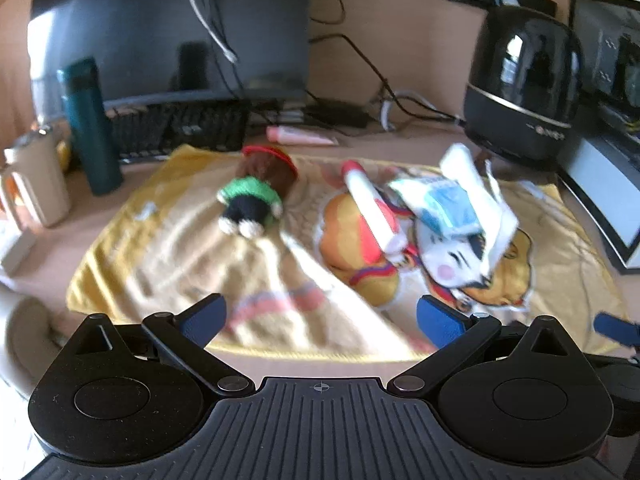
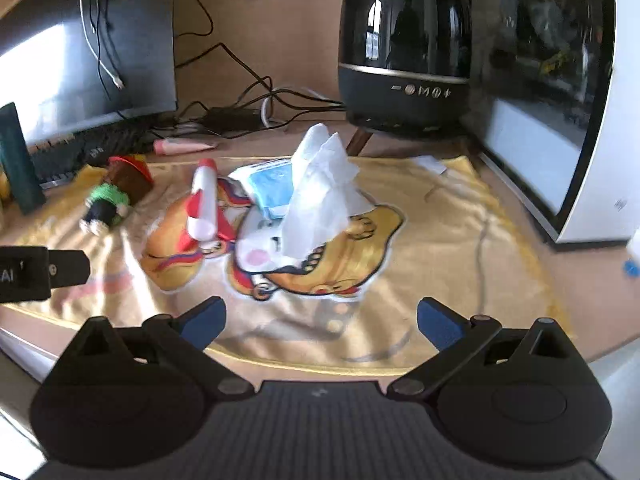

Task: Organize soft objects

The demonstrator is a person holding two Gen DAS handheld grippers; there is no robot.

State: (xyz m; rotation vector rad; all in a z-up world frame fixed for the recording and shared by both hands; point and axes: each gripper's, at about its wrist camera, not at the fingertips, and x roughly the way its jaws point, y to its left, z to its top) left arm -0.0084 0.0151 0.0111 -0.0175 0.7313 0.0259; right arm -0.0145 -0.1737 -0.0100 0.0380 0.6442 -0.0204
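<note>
Nearest: both tongs w/ jaws spread wide, nothing between them. Left tongs (image 1: 320,316) hover over the near edge of the yellow blanket (image 1: 168,256); right tongs (image 2: 320,316) do the same further right, w/ part of the left unit visible at the left border of the right view. Neither touches anything yet, so I'd judge this the approach stage, picking a first target.

Blanket lies flat on the worktop (image 2: 576,292), prob. as a soft staging surface, cartoon print facing up.

Mid-blanket: a red-and-white tube-shaped item (image 1: 370,208) lies diagonally across the print. Just beside it, to the right, a tissue pack (image 2: 274,188) w/ a white tissue (image 2: 320,196) sticking up loosely; light and floppy, so likely to crumple or pull out if pinched.

Further left, apart from these: a knitted doll (image 1: 256,196), green and black, lying on its side.

Behind the blanket: pink tube (image 1: 300,136), keyboard (image 1: 180,128), dark green flask (image 1: 90,124), monitor (image 1: 172,28), black rounded speaker (image 2: 404,48), cables.
</note>
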